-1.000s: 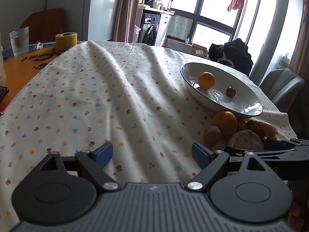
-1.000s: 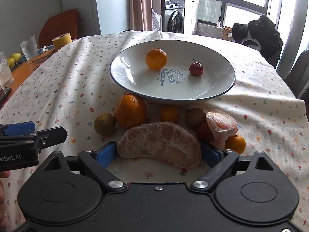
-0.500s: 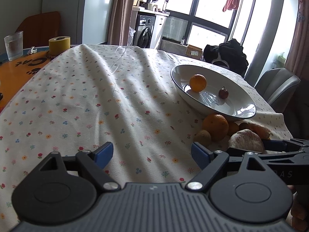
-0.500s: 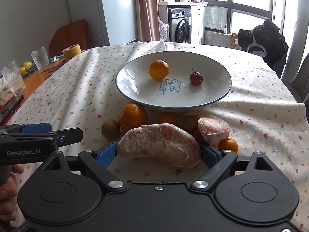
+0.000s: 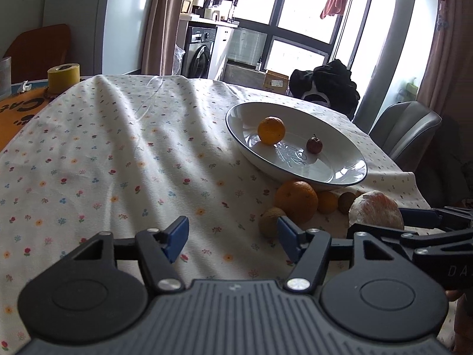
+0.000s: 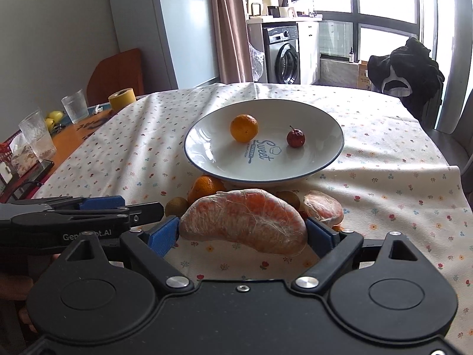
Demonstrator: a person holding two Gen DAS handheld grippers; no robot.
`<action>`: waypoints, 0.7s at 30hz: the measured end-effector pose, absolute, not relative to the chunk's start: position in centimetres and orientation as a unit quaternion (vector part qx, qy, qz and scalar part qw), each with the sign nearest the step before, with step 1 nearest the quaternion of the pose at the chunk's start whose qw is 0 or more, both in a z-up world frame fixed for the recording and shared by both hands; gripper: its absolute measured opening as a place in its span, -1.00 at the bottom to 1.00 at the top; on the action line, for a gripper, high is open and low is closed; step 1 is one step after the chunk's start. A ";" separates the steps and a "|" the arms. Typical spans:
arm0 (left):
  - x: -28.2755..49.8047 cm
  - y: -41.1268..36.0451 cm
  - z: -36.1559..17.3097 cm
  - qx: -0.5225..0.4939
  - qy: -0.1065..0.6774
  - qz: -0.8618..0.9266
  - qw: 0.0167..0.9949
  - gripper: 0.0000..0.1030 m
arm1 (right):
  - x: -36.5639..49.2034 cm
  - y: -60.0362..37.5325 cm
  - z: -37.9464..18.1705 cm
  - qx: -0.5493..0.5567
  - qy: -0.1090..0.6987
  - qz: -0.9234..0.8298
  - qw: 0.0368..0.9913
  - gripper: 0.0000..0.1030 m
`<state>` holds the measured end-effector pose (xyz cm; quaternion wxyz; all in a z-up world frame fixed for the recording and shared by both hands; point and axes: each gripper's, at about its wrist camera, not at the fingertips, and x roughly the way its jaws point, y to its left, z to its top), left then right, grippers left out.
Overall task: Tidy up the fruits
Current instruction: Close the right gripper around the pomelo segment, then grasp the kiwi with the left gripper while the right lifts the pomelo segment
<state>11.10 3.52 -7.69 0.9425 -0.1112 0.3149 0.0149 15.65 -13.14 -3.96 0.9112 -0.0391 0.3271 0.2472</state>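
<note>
A white blue-rimmed plate (image 6: 310, 159) (image 5: 340, 165) holds a small orange (image 6: 244, 128) (image 5: 271, 130) and a small red fruit (image 6: 295, 138) (image 5: 314, 145). My right gripper (image 6: 243, 233) is shut on a large wrapped pomelo segment (image 6: 245, 222) (image 5: 375, 210), held above the cloth just in front of the plate. Below it on the cloth lie a big orange (image 6: 205, 186) (image 5: 296, 201), a brown fruit (image 6: 176, 206) (image 5: 270, 222), a second wrapped segment (image 6: 323, 207) and smaller fruits, partly hidden. My left gripper (image 5: 233, 238) hangs open and empty to the left of the pile.
The flowered cloth (image 5: 124, 153) covers the table. At the far left stand two glasses (image 6: 37, 136) (image 6: 75, 106), a yellow tape roll (image 6: 121, 99) and a phone (image 6: 44, 165). A grey chair (image 5: 405, 130) and black clothing (image 6: 408, 71) sit at the table's right.
My right gripper has risen with the pomelo segment, which now hangs clear of the cloth. The left gripper has lifted a little and stayed open.
</note>
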 end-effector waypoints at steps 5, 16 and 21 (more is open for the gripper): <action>11.7 2.8 -7.7 -0.113 0.314 -0.001 0.943 0.04 | 15.5 -13.7 -3.2 -0.037 0.318 0.248 0.914 0.72; 13.5 1.5 -8.1 -0.112 0.326 -0.027 0.938 -0.16 | 16.0 -14.8 -1.9 -0.026 0.300 0.248 0.921 0.72; 13.8 0.7 -7.8 -0.097 0.337 -0.035 0.936 -0.40 | 16.5 -15.0 -1.9 -0.022 0.298 0.248 0.921 0.72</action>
